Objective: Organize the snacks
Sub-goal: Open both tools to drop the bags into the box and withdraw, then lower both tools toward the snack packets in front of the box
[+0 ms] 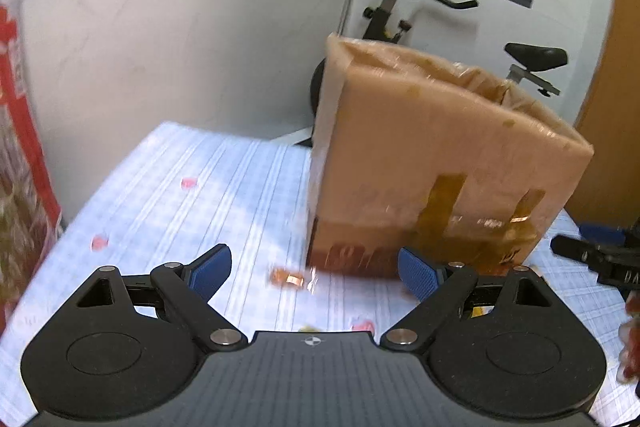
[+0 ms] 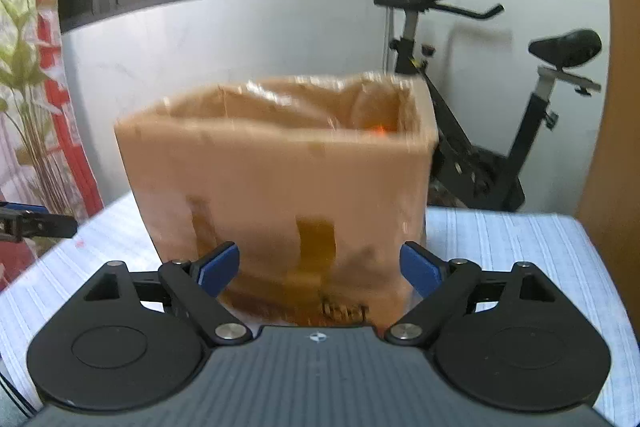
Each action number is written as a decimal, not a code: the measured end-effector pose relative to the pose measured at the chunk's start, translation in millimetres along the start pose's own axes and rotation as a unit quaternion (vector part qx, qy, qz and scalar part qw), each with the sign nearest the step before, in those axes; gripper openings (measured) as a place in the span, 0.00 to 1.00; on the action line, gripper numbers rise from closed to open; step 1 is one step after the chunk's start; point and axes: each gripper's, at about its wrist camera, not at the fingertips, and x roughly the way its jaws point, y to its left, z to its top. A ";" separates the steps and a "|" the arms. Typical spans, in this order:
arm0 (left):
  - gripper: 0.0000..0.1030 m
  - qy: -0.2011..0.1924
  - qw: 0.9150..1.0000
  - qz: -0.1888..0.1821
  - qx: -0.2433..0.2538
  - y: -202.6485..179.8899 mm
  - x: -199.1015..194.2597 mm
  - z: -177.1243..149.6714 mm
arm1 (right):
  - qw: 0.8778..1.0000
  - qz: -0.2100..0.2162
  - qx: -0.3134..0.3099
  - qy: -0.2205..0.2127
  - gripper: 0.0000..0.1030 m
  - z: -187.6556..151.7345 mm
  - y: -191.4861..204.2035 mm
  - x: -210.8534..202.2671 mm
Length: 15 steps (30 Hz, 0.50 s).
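Hovering with fingers spread and empty, the left tool (image 1: pixel 314 269) and right tool (image 2: pixel 320 267) face the cardboard box (image 1: pixel 436 163) at frame centre. A wrapped snack (image 1: pixel 288 277) lies beside it on the table (image 1: pixel 200 187); picking it up likely comes next.

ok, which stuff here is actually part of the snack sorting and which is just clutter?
Job:
cardboard box, open-topped, on the table
small wrapped snacks on the cloth
left claw and right claw, both open and holding nothing

Lying about:
exercise bike
plant
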 end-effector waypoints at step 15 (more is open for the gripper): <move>0.88 0.037 0.999 0.020 -0.010 23.1 12.9 -46.6 | 0.992 0.077 -0.029 0.097 0.83 -55.1 50.8 48.4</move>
